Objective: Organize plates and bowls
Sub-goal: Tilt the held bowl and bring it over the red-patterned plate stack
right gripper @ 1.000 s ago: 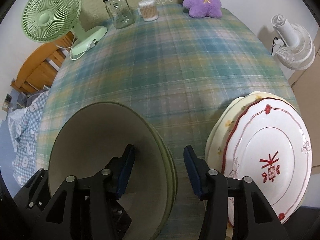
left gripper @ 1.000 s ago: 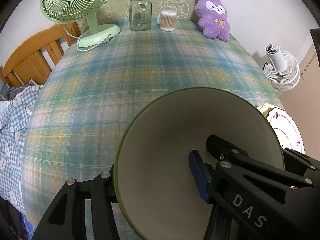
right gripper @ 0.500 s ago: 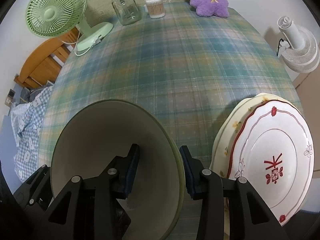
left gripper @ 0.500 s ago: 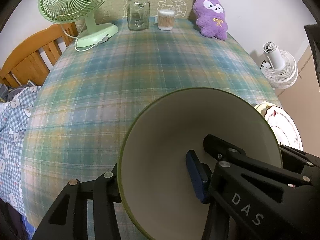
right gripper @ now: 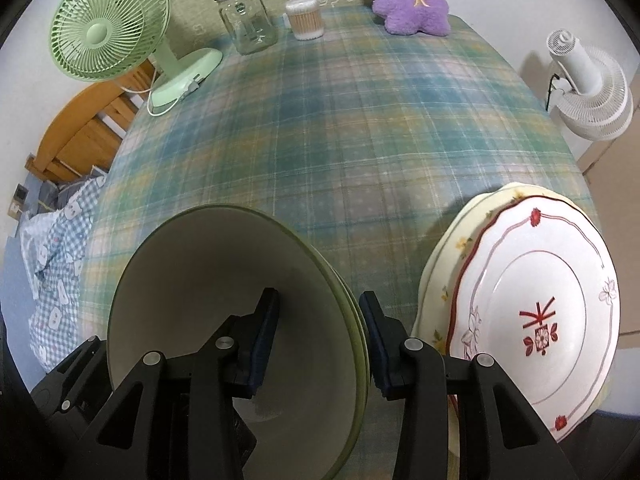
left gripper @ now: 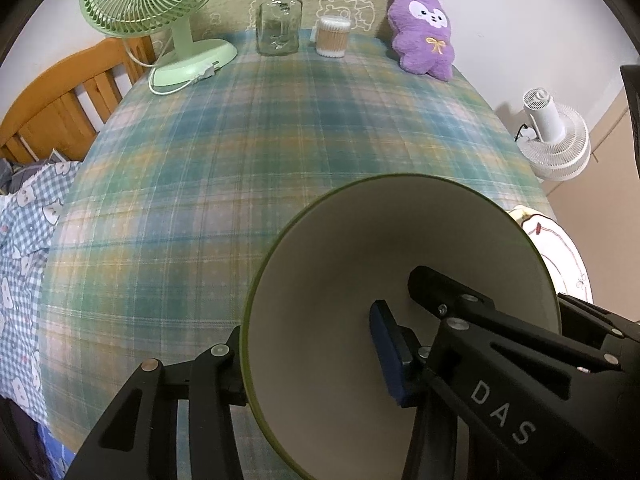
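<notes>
Both grippers straddle opposite rims of the stacked bowls (right gripper: pixel 224 320) on the surface (right gripper: pixel 320 140): left gripper (left gripper: pixel 312 356) and right gripper (right gripper: pixel 316 340) each narrowed astride a wall, plates (right gripper: pixel 532 320) just right.

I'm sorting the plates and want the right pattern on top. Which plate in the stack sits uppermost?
The white plate with the red rim and red flower motif; the cream plate with small yellow flowers lies beneath it, only its edge showing.
</notes>
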A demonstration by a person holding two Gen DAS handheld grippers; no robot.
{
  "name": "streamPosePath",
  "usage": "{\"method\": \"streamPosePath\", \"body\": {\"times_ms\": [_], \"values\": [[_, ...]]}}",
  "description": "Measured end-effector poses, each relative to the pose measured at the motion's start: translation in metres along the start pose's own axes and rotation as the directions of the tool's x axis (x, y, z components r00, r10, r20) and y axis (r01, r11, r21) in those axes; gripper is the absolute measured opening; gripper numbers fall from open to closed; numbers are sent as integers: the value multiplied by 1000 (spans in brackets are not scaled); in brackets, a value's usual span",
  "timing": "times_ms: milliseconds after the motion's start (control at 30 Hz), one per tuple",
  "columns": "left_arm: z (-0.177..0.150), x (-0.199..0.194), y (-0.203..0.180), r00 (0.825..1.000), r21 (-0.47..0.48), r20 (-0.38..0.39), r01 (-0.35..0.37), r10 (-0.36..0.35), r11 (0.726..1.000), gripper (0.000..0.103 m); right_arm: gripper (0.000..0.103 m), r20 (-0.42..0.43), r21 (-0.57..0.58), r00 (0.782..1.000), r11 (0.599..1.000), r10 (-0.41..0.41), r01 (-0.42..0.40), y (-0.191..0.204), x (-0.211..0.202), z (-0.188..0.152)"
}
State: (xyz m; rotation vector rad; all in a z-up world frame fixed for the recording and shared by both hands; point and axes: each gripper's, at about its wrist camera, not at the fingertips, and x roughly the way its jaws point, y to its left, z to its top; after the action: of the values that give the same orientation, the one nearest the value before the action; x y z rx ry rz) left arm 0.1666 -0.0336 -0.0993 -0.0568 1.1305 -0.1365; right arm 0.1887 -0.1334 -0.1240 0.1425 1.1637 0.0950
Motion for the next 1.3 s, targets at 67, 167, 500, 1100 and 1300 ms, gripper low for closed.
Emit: {"method": "streamPosePath", "body": {"times_ms": [67, 167, 500, 1100, 1300], "values": [[0, -3, 1, 1000, 9, 3, 0, 0, 1000, 48, 44, 5, 2, 1000, 1000, -1, 1, 1, -3, 0], [1, -10, 0, 1000, 23, 11, 1, -1, 1000, 48, 44, 18, 10, 1000, 1000, -5, 5, 3, -10, -1], [4, -42, -9, 999, 85, 40, 10, -13, 996, 48, 44, 75, 43, 997, 999, -30, 27, 9, -46, -6], [9, -62, -47, 995, 29, 92, -28, 25, 999, 48, 44, 114, -21, 993, 1000, 4, -1, -19, -78, 1], [11, -61, -71, 995, 8, 93, -38, 37, 999, 48, 44, 110, -41, 994, 999, 14, -9, -42, -84, 6]]}}
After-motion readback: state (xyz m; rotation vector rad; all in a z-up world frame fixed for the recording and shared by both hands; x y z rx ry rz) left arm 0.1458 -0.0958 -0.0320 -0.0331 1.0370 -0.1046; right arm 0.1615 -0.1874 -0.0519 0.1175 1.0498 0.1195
